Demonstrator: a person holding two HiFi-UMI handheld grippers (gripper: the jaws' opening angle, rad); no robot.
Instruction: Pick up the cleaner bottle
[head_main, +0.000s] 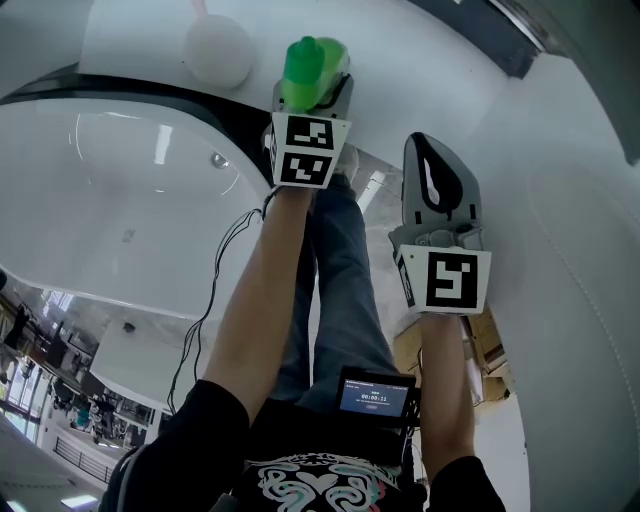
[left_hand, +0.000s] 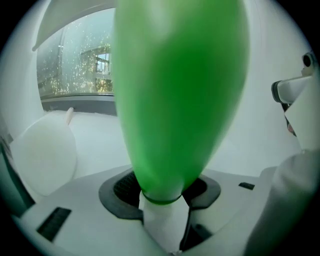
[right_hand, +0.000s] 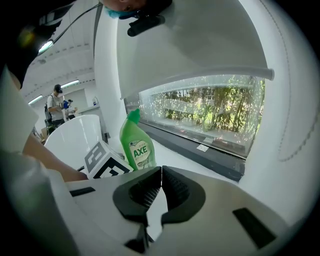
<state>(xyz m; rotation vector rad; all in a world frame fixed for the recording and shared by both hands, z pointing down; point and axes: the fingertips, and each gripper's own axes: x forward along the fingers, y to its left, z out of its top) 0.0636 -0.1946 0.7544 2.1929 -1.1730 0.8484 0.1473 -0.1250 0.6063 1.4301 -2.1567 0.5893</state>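
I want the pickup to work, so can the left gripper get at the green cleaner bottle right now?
Probably yes: the cleaner bottle stands between the jaws of the left gripper, with nothing in the way. Whether its pads press yet is unclear.

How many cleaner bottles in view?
1. The green cleaner bottle stands on the white ledge, between the jaws of the left tool. More could be hidden behind the white round object beside it.
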